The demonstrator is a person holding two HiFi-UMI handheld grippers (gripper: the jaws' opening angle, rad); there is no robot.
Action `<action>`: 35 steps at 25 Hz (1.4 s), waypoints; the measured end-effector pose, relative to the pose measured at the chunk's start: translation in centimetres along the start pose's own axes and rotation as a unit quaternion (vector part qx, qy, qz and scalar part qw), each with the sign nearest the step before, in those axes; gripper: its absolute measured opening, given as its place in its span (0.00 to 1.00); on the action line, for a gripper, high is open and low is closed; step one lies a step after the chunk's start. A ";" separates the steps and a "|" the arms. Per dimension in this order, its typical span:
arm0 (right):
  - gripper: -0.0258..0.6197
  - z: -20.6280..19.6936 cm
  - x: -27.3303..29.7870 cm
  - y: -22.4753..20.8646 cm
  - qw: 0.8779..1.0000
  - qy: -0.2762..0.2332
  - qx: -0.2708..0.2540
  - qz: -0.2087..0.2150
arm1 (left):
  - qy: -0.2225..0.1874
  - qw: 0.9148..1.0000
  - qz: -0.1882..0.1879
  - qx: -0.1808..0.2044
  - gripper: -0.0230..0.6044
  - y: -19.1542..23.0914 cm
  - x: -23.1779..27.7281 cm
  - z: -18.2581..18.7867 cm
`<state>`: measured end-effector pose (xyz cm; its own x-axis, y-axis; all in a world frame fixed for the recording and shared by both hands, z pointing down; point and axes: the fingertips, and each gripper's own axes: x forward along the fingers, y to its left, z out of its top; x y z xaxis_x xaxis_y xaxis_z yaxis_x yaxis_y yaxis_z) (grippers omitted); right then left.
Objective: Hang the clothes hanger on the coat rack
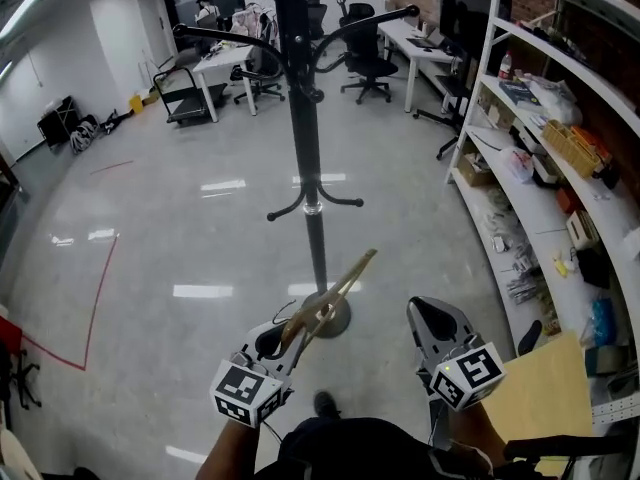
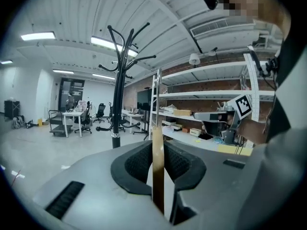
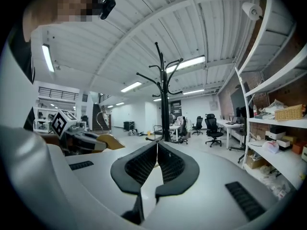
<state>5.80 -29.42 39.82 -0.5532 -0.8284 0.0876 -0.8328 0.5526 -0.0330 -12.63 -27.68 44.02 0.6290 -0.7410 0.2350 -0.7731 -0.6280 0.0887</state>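
1. At your far left, a red tape line [image 1: 96, 303] runs across the glossy floor [image 1: 200, 228], well apart from both tools.
2. Your left tongs [image 1: 280, 340] sit low in the head view, clamped on the wooden hanger [image 1: 335, 290]. In the left gripper view, the hanger's flat edge stands upright between the two black pads [image 2: 136, 164], pinched from both sides.
3. The hanger slants up and to the right out of those tongs. Its far end shows just right of the rack's pole, low down, and it is not yet on any arm of the rack.
4. The coat rack [image 1: 305, 158] stands upright on the floor straight ahead of you. Its round base [image 1: 347, 320] lies just beyond the left tongs. Curved black arms spread out at the top, and a smaller pair branches lower on the pole.
5. Your right tongs [image 1: 428, 318] are to the right of the base, apart from the hanger. They are closed together on nothing, and the right gripper view shows their pads meeting along a thin line.
6. At your far right, white shelving [image 1: 545, 203] runs along the brick wall, loaded with boxes and a wicker basket [image 1: 570, 148].
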 end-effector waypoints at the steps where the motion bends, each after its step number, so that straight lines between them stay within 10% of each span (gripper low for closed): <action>1: 0.05 0.2 1.3 -0.2 1.000 -0.001 -0.001 -0.004 | 0.005 1.000 -0.004 0.004 0.12 1.2 0.8 0.0; 35: 0.05 -4.1 22.5 -12.2 0.997 0.055 0.023 0.055 | 0.116 0.991 0.026 -0.055 0.12 14.0 25.1 -5.8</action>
<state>3.63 -54.42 46.24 -0.6384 -0.7461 0.1891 -0.7681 0.6333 -0.0943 -8.10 -53.70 56.81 0.5628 -0.6891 0.4565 -0.8159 -0.5518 0.1730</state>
